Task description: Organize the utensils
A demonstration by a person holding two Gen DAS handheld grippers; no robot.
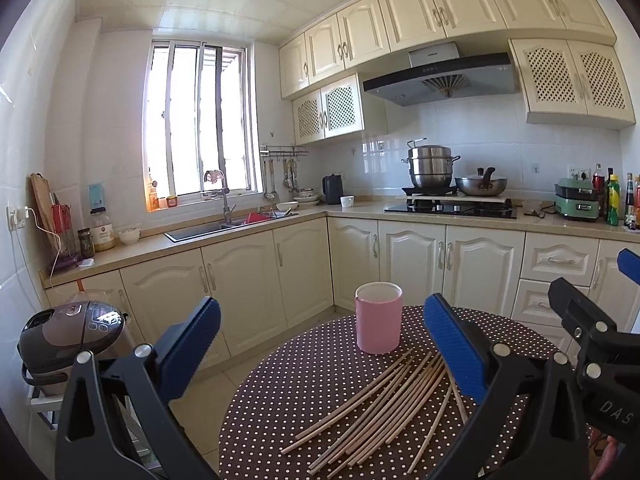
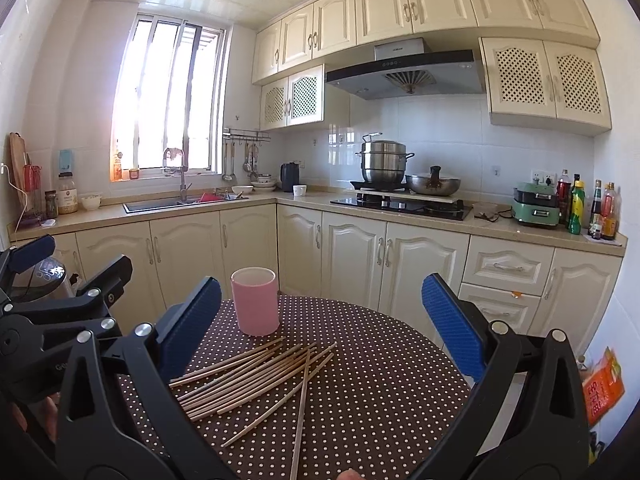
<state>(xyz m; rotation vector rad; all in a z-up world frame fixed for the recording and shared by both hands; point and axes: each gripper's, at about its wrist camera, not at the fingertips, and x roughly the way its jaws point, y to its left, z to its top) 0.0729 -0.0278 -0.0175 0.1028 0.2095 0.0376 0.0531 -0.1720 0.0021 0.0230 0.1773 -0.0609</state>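
Observation:
Several wooden chopsticks lie in a loose pile on a round table with a brown polka-dot cloth. A pink cup stands upright just beyond them, and looks empty. My left gripper is open and empty, held above the table's near left. In the right wrist view the chopsticks lie left of centre and the pink cup stands behind them. My right gripper is open and empty above the table. Each gripper shows at the edge of the other's view.
A rice cooker stands on a low rack left of the table. Kitchen cabinets and a counter with a sink and stove run behind. An orange package lies at the right on the floor.

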